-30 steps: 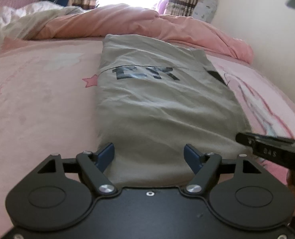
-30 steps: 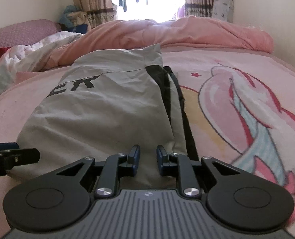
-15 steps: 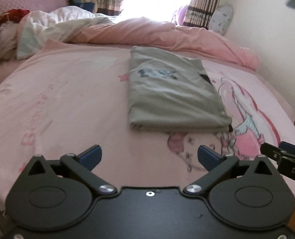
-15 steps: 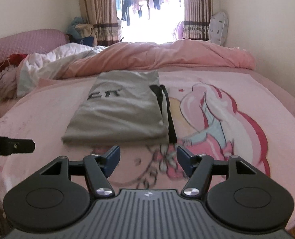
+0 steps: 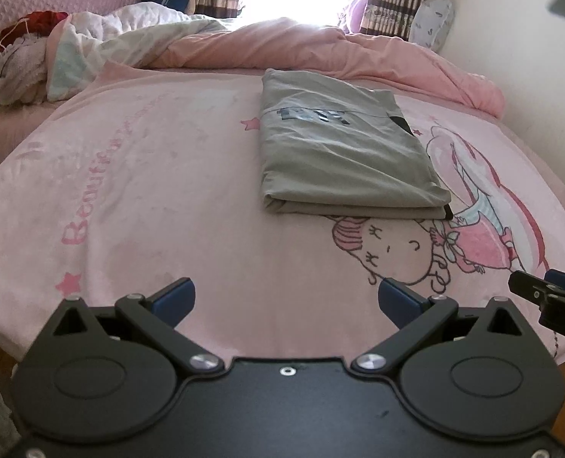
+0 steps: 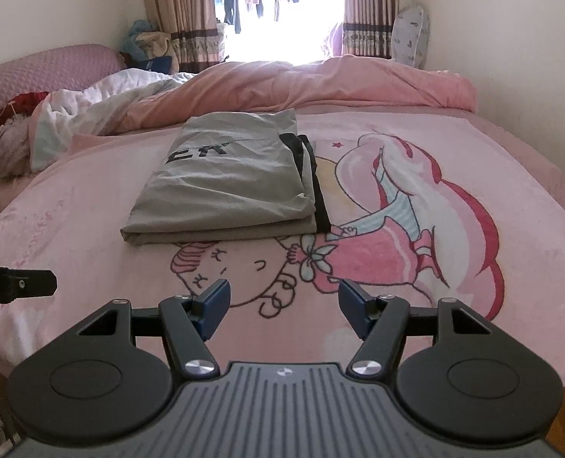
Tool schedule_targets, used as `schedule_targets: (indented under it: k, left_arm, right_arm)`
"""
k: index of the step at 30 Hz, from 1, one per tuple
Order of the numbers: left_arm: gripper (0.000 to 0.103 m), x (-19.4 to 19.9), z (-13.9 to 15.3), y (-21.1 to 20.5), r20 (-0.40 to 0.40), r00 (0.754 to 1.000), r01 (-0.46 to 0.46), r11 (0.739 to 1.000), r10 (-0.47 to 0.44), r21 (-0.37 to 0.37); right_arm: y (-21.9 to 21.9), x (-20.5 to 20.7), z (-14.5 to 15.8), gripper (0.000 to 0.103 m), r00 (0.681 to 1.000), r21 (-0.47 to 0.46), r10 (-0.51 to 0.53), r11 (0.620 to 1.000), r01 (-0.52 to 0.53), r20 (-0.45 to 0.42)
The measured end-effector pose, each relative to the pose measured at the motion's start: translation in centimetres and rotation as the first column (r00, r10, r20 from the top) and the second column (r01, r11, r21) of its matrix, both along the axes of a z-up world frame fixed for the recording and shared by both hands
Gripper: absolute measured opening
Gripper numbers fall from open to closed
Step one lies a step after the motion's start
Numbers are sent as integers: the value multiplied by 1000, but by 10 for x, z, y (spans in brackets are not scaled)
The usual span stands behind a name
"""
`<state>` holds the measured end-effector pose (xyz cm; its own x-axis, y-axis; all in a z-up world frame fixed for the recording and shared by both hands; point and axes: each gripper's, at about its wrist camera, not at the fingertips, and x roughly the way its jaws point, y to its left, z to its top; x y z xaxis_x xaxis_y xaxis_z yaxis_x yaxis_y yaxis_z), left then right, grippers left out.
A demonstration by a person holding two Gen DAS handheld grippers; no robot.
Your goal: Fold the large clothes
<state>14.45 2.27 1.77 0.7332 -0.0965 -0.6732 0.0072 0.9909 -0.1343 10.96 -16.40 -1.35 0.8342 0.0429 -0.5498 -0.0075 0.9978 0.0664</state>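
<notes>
A grey garment with dark lettering (image 5: 339,152) lies folded into a flat rectangle on the pink bed sheet (image 5: 148,191). It also shows in the right wrist view (image 6: 229,183), with a black strip along its right edge. My left gripper (image 5: 286,299) is open and empty, held back above the near edge of the bed. My right gripper (image 6: 284,301) is open and empty, also well short of the garment. Each gripper's tip shows at the edge of the other's view.
A rumpled pink duvet (image 6: 320,84) and a white quilt (image 6: 103,107) lie across the far side of the bed. Loose clothes (image 5: 19,53) are piled at the far left. A wall (image 6: 511,57) runs along the right. Curtains and a bright window stand behind.
Both grippers have pulled back from the garment's near edge toward the foot of the bed. The right gripper, nearly shut a second ago, has opened. The garment stays folded in place.
</notes>
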Motion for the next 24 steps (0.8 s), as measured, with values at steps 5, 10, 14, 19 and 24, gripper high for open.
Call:
schedule_targets:
  k: [5, 10, 14, 19, 24]
  left_arm:
    - [103, 4, -2, -2, -8, 1000, -1, 1000, 1, 6]
    - [103, 6, -2, -2, -17, 1000, 3, 1000, -3, 4]
    - [103, 7, -2, -2, -21, 1000, 7, 1000, -7, 7]
    - [103, 8, -3, 0, -30, 1000, 8, 1000, -7, 7]
    - [103, 10, -3, 2, -30, 1000, 10, 1000, -9, 9]
  right_arm:
    - [1, 2, -2, 76, 1000, 0, 1, 1000, -1, -9]
    - [1, 6, -6, 76, 1000, 6, -5, 1000, 5, -29]
    - [3, 7, -6, 76, 999, 2, 0, 1000, 0, -37]
    - [2, 8, -6, 76, 999, 2, -3, 1000, 3, -40]
    - [1, 9, -6, 76, 999, 2, -3, 1000, 3, -40]
